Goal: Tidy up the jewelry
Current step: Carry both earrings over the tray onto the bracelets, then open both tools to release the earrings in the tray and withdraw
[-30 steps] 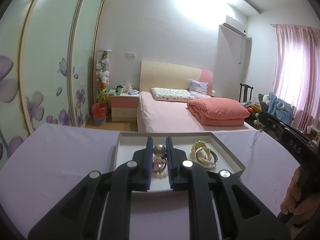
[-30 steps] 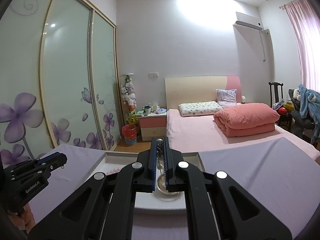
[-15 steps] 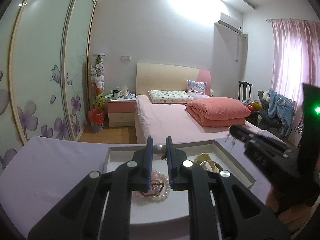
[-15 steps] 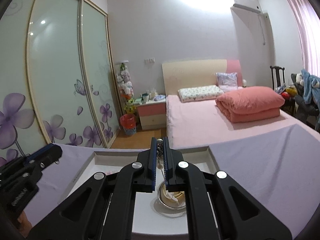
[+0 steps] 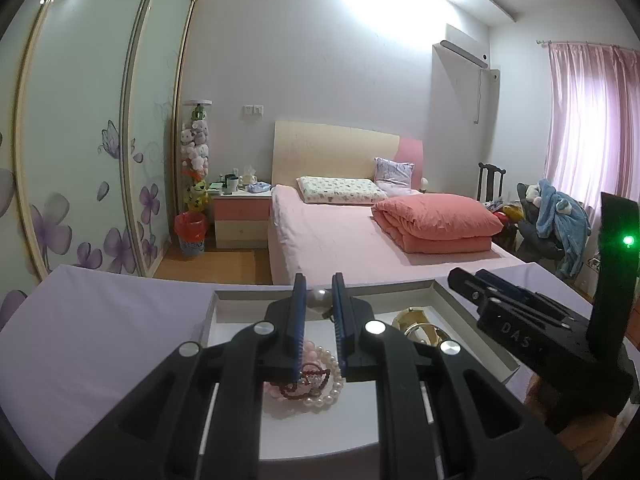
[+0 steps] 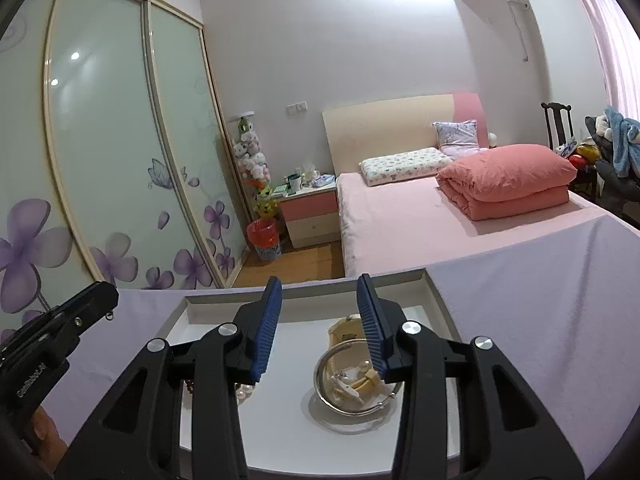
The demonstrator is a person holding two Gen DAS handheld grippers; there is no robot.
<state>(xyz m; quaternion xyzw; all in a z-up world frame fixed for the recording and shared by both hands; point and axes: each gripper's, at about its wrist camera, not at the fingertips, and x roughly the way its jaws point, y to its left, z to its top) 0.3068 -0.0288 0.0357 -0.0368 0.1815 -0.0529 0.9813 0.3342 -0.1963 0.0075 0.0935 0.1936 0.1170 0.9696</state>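
Note:
A white tray [image 5: 224, 304] sits on a lilac-covered table. My left gripper [image 5: 319, 296] is shut on a pearl earring [image 5: 319, 299], held above the tray. Under it lie pearl and pink bead bracelets [image 5: 316, 384]. My right gripper [image 6: 319, 304] is open and empty above a small metal bowl [image 6: 356, 392] that holds gold and pearl pieces. The tray also shows in the right wrist view [image 6: 192, 304]. The right gripper shows at the right of the left wrist view [image 5: 520, 320]; the left gripper shows at the left of the right wrist view [image 6: 60, 320].
The lilac tablecloth [image 6: 540, 300] spreads around the tray. Behind the table are a pink bed [image 5: 360, 232], a nightstand [image 5: 240, 216], a sliding wardrobe with flower print [image 5: 80, 140] and a chair with clothes [image 5: 548, 216].
My right gripper has opened and let go of the small piece it held; pieces now lie in the bowl below. My left gripper has kept hold of the pearl earring and drawn back a little.

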